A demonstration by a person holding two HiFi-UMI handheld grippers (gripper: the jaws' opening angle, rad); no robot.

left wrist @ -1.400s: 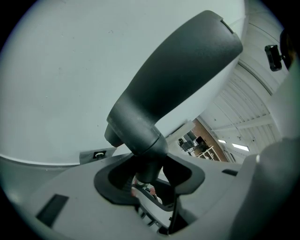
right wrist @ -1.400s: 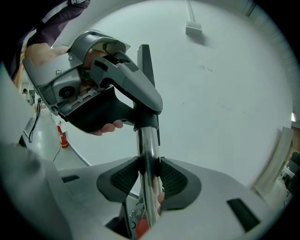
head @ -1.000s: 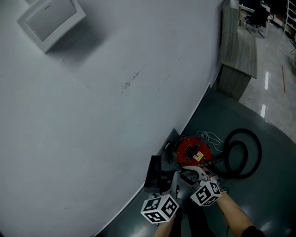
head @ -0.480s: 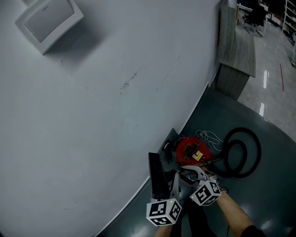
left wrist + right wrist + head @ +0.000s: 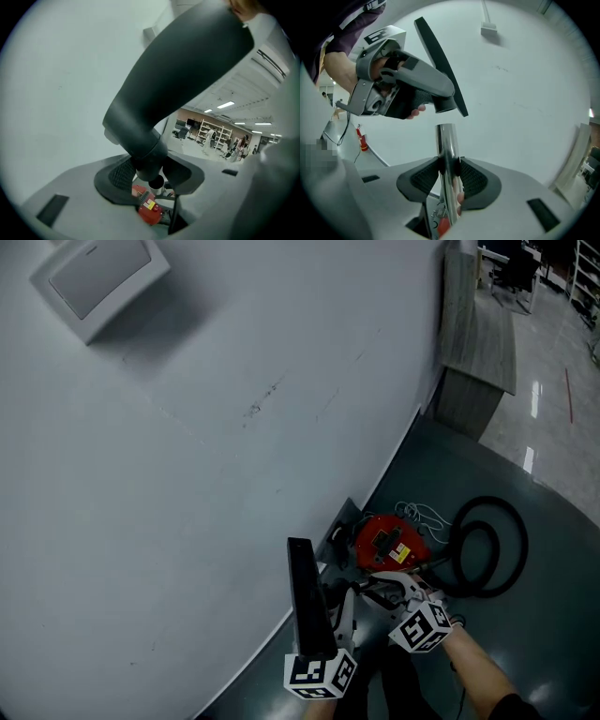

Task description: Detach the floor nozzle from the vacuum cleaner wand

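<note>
Already your left gripper (image 5: 150, 178) holds the nozzle (image 5: 305, 601) clear of the wand (image 5: 446, 145) (pinched in your right gripper (image 5: 449, 173)); detaching looks done.

**Room and background.** Most of the head view was filled by a broad pale wall (image 5: 187, 456), on which a white box-shaped fitting (image 5: 98, 282) was mounted high up. The wall was met along a curved line by a dark, smooth floor (image 5: 558, 638). A grey-brown counter (image 5: 482, 334) was set against the wall's far end, and beyond it a lighter glossy floor (image 5: 553, 413) was marked by reflections. In the left gripper view, distant shelving (image 5: 208, 131) and ceiling strip lights (image 5: 226, 105) were shown.
</note>
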